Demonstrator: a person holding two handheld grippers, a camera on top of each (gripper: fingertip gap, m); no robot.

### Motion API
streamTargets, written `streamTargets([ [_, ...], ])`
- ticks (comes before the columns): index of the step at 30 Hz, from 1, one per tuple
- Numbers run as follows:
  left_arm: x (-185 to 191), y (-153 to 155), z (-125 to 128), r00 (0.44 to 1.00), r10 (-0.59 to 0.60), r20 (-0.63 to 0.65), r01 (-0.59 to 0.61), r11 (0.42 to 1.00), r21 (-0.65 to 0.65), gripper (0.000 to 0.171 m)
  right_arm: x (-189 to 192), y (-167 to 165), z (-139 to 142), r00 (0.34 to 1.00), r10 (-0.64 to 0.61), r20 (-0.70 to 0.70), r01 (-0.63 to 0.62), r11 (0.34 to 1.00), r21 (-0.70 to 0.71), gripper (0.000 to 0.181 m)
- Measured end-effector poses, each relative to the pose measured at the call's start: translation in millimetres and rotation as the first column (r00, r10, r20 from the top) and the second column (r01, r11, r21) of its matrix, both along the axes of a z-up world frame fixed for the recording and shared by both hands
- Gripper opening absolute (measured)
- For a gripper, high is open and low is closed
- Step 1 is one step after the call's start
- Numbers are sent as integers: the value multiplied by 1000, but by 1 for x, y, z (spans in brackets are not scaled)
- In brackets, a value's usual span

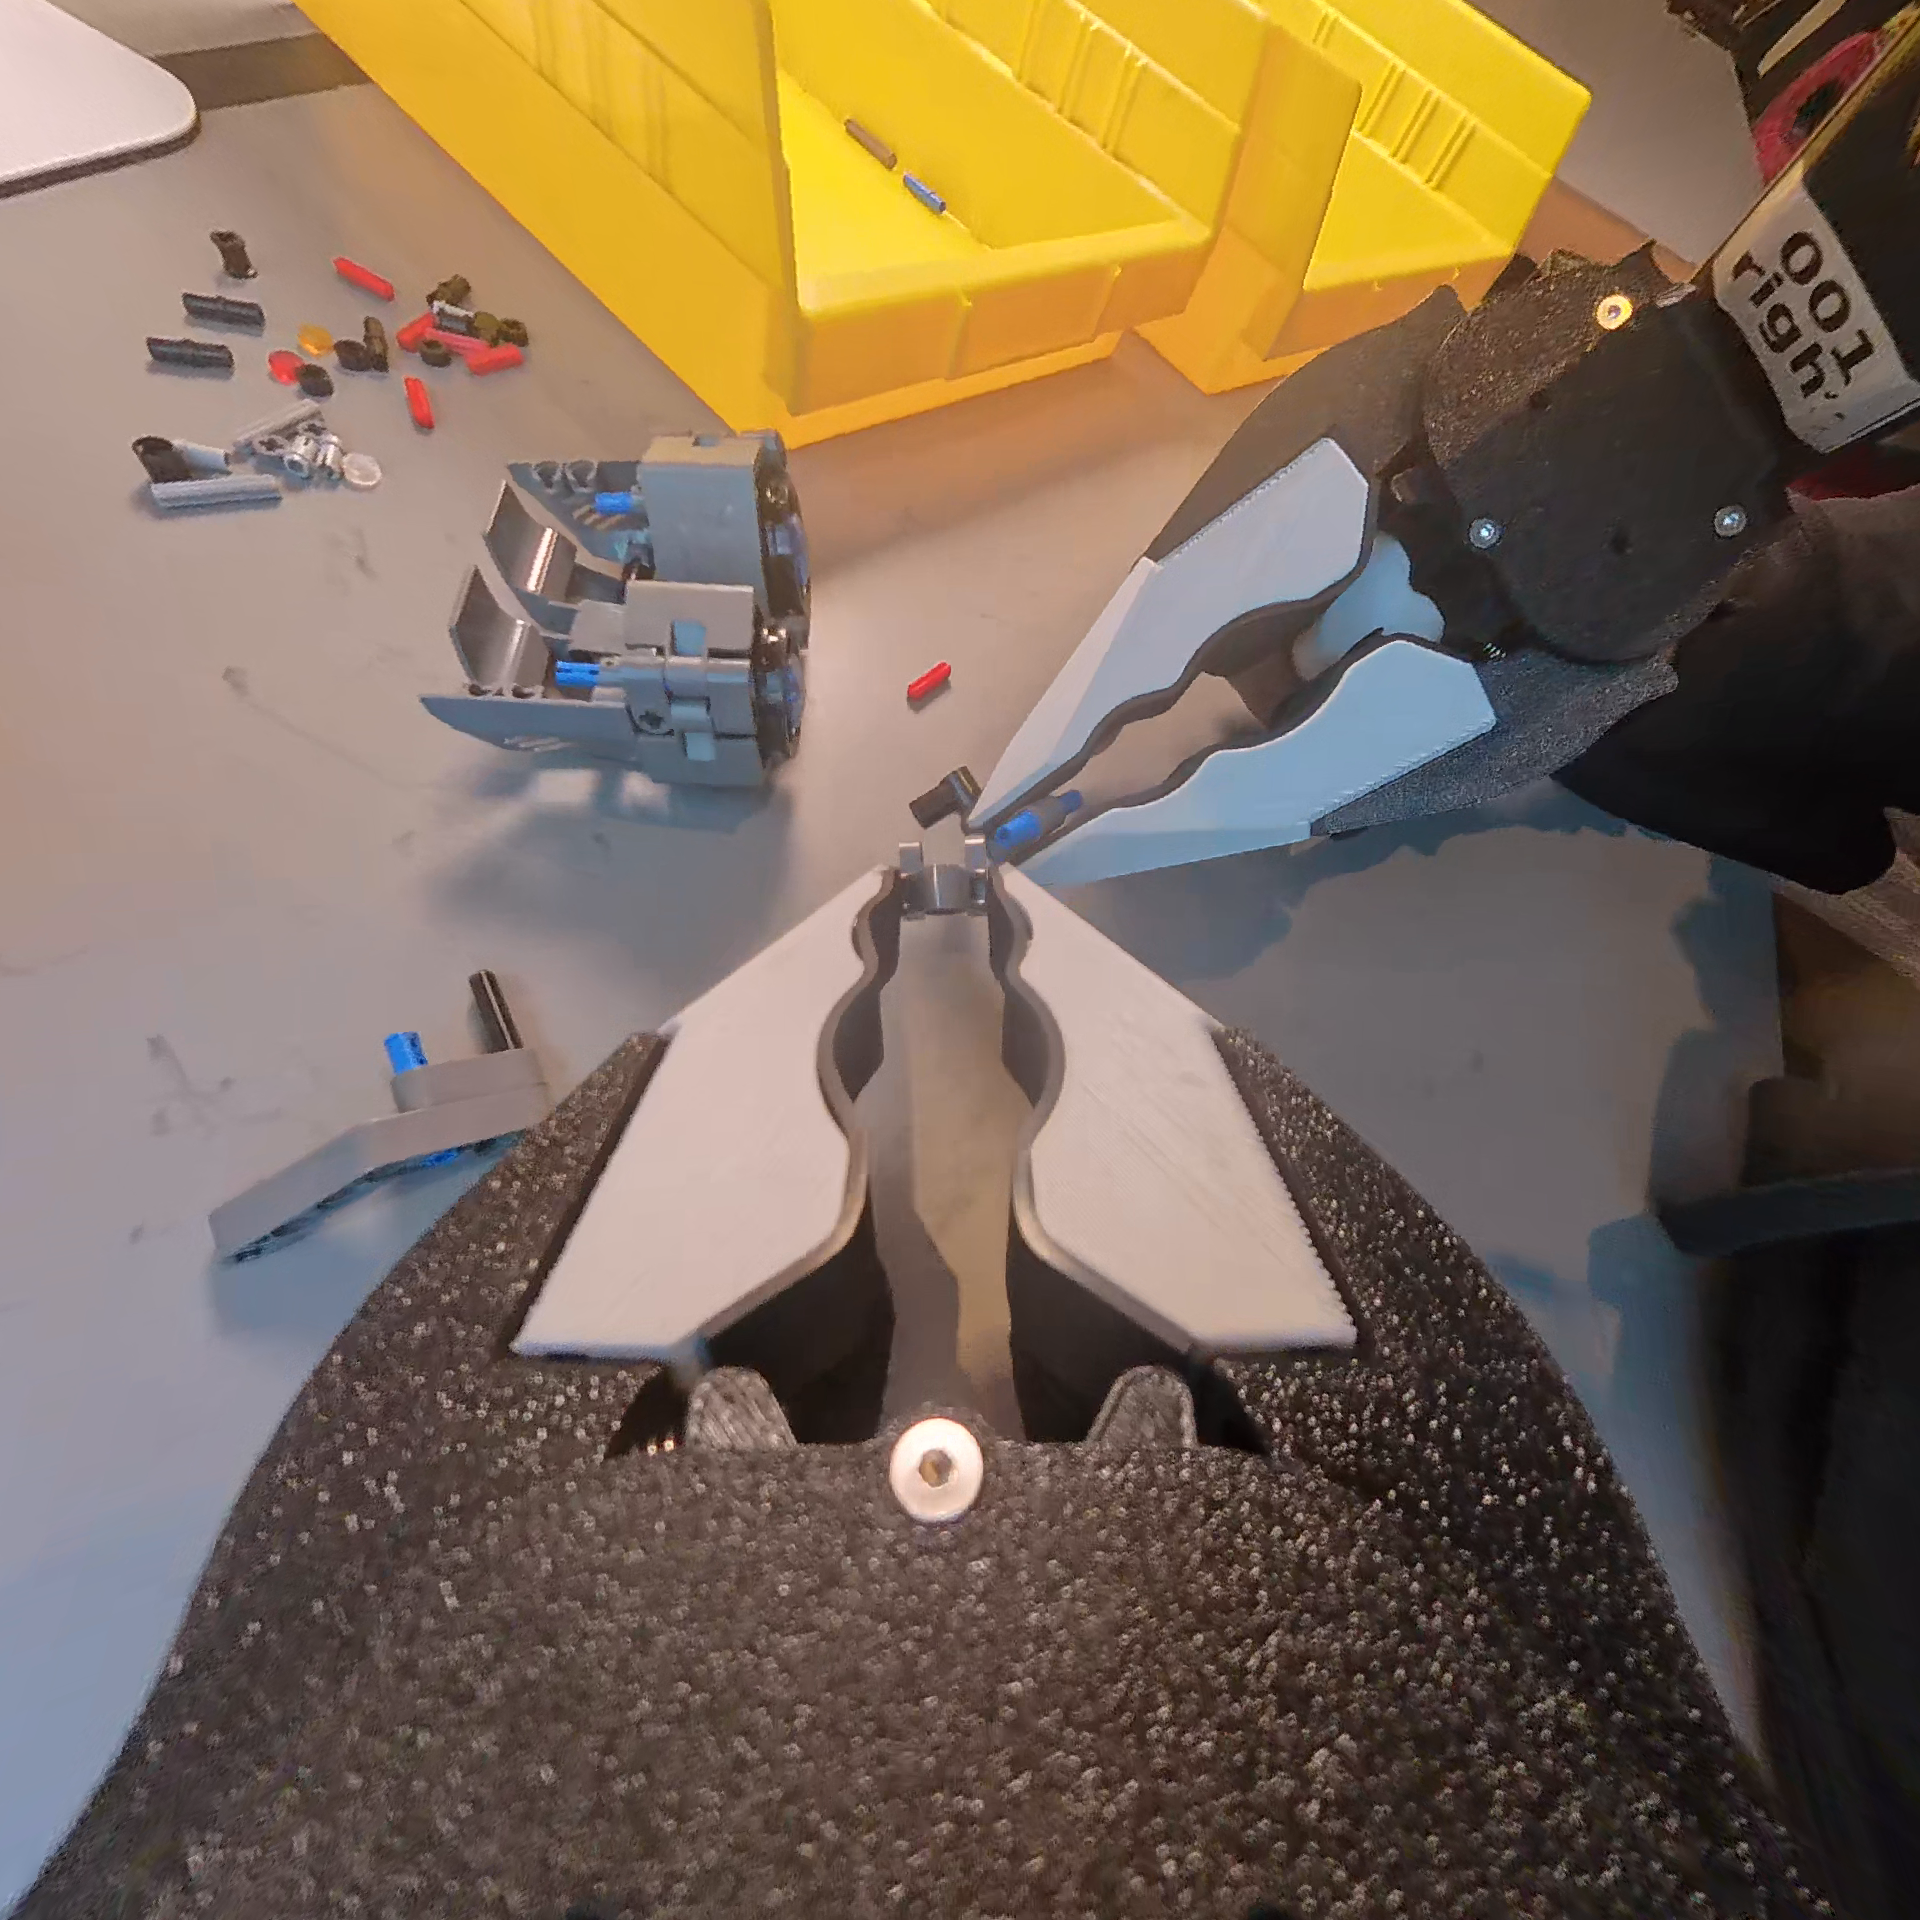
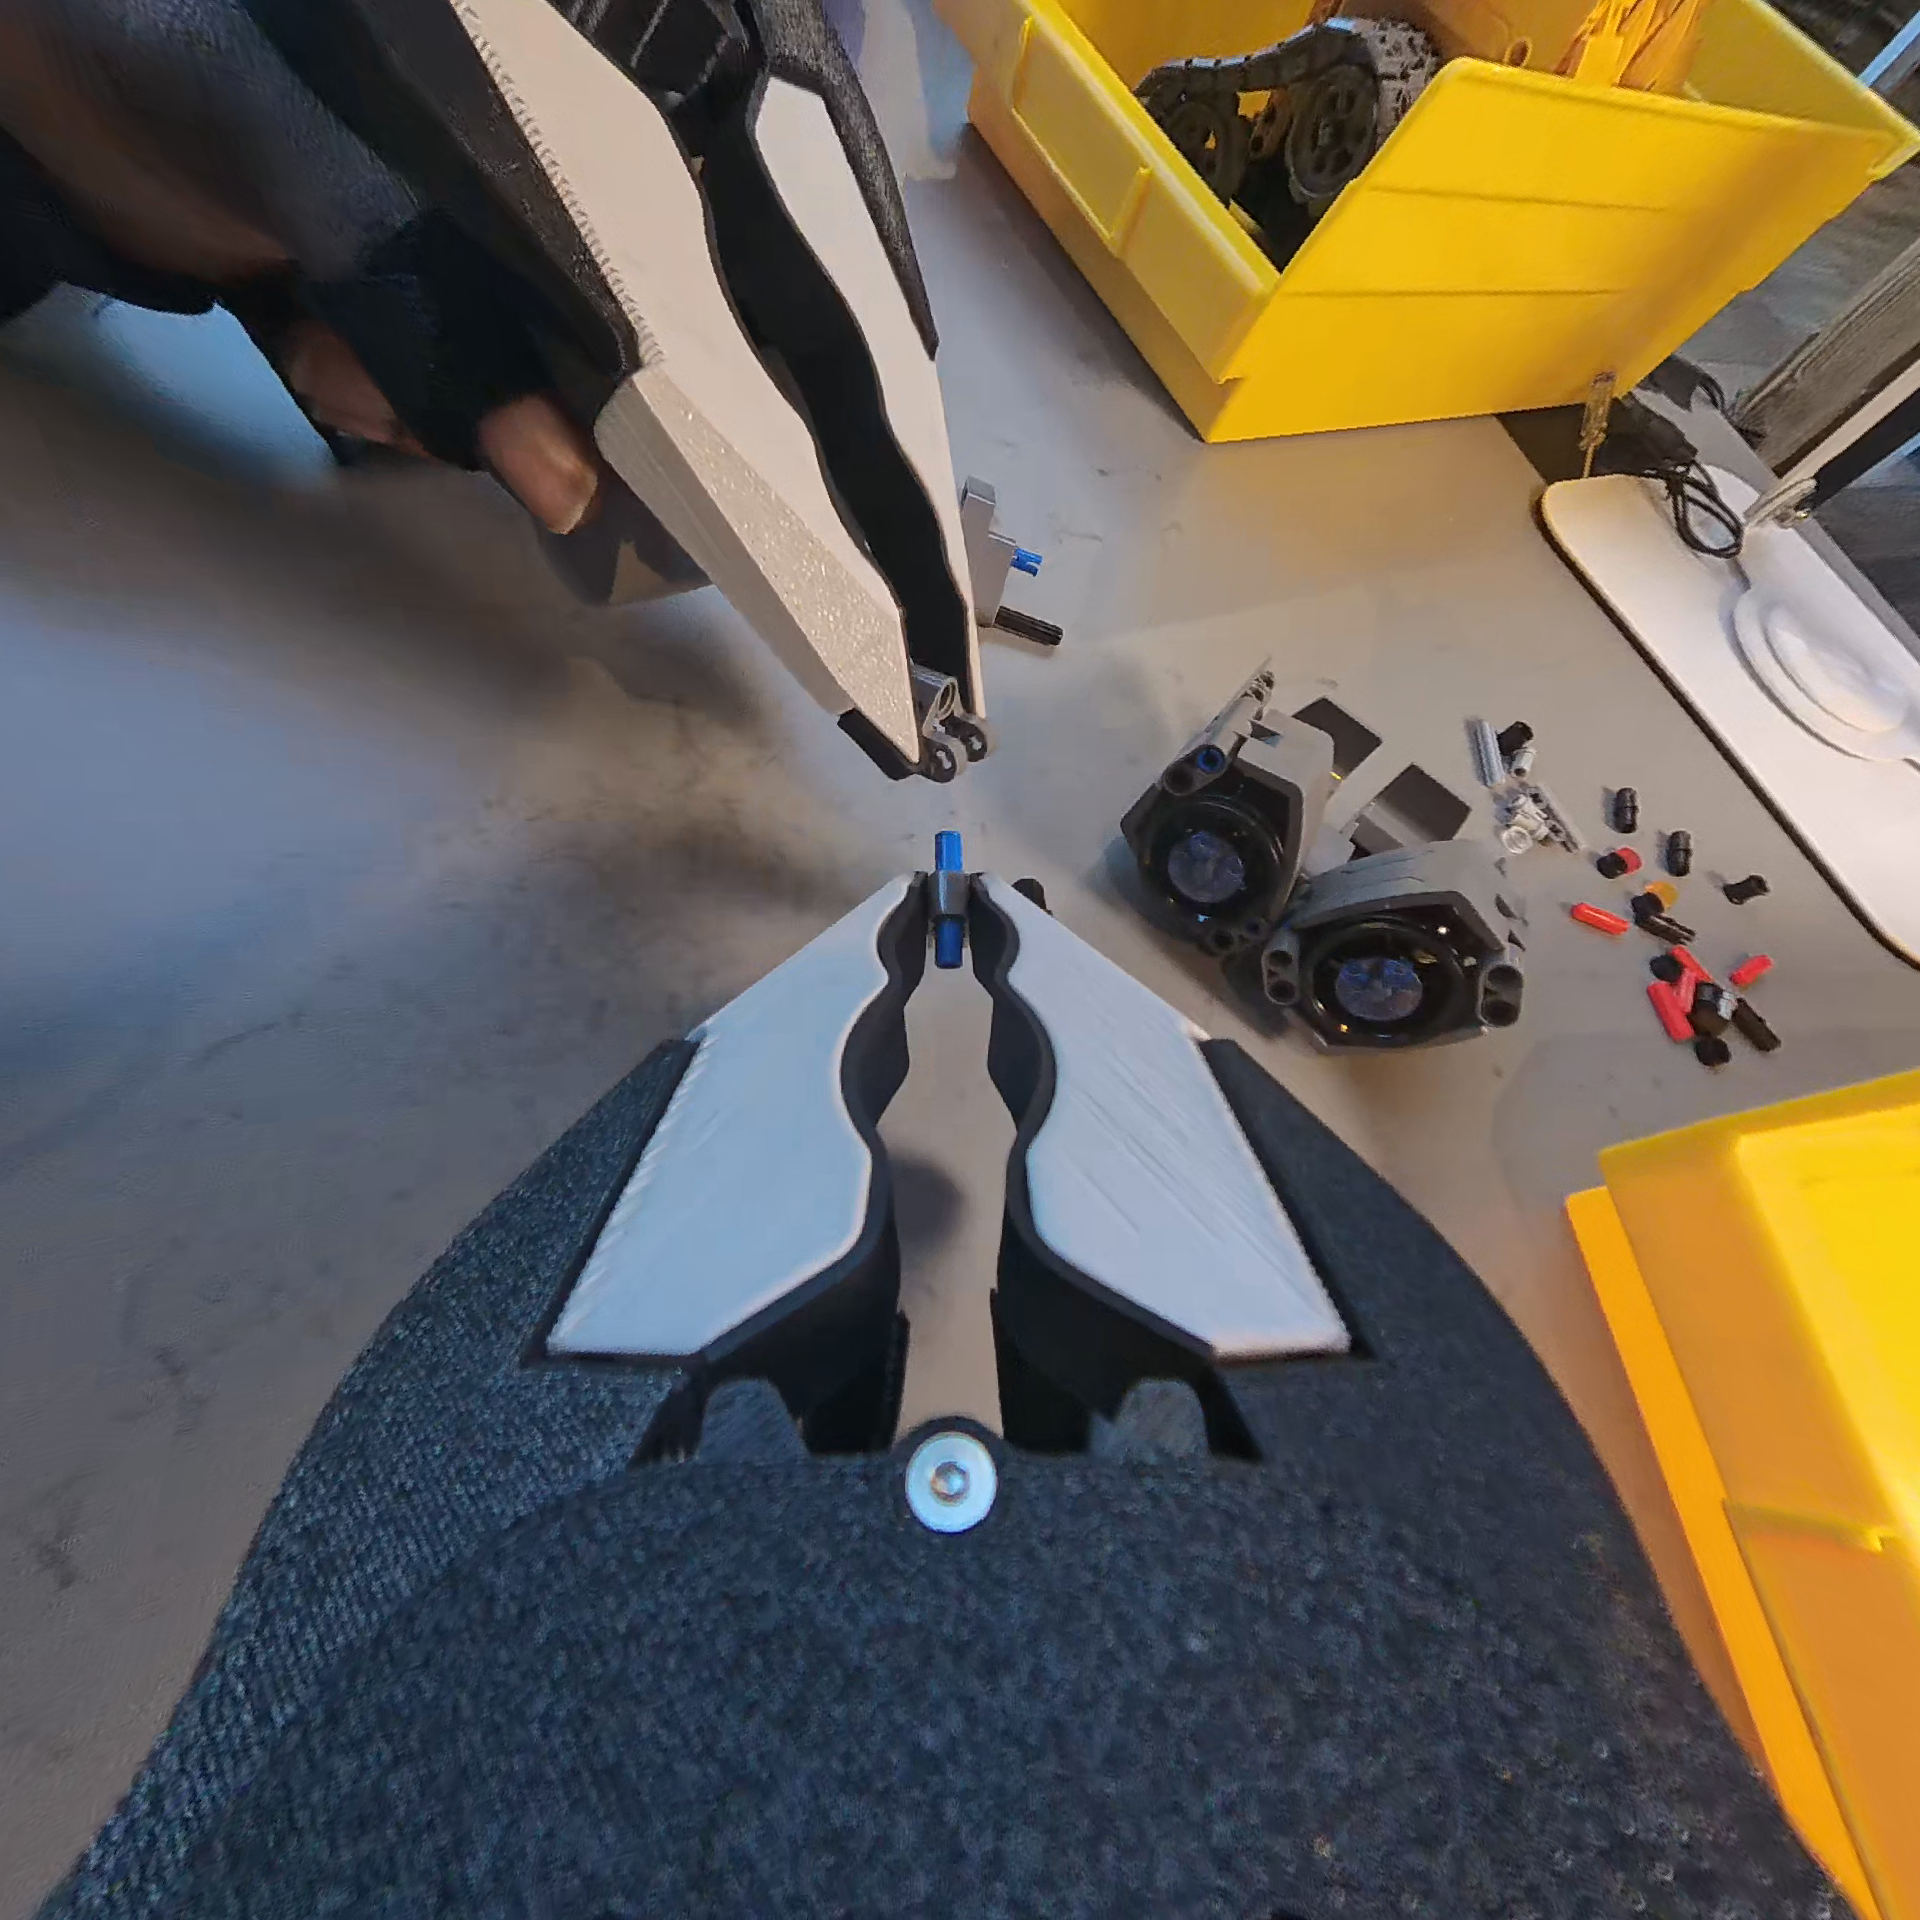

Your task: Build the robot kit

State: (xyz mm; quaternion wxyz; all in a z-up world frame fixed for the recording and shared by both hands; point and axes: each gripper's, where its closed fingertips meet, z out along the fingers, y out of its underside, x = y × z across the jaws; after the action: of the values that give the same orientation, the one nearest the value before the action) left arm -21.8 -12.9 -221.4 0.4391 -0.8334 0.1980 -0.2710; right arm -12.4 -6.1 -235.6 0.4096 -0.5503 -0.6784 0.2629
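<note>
My left gripper (image 1: 940, 891) is shut on a small grey connector piece (image 1: 938, 873) and holds it above the grey table. My right gripper (image 2: 948, 896) is shut on a blue pin with a grey collar (image 2: 947, 894), which points forward. In the left wrist view the right gripper (image 1: 1000, 831) comes in from the upper right, and its blue pin (image 1: 1023, 824) nearly touches the connector's right side. In the right wrist view the left gripper (image 2: 943, 750) comes down from the upper left, and the connector (image 2: 940, 717) sits a short gap beyond the pin's tip.
A grey brick assembly (image 1: 665, 613) (image 2: 1340, 914) lies on the table. Loose small pieces (image 1: 343, 343) (image 2: 1673, 935), a red pin (image 1: 928, 686), a black piece (image 1: 940, 798) and a grey beam with a blue pin (image 1: 416, 1132) lie around. Yellow bins (image 1: 935, 239) (image 2: 1455, 270) stand behind. My two grippers' fingertips are within a few centimetres of each other.
</note>
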Motion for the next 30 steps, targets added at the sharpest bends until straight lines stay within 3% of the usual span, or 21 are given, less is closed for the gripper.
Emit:
streamTargets([
  [5,0,-3,-9,999,-8,-37,7,999,-43,16,0,-1,-2,1000,6,14,-6,1000,1,6],
  [12,-3,-10,-36,967,-45,-251,26,997,-78,16,5,-4,-10,997,4,71,-1,999,-47,6],
  [30,-4,-12,-36,964,-55,-261,37,997,-75,21,8,-5,-11,997,8,78,0,995,-102,6],
])
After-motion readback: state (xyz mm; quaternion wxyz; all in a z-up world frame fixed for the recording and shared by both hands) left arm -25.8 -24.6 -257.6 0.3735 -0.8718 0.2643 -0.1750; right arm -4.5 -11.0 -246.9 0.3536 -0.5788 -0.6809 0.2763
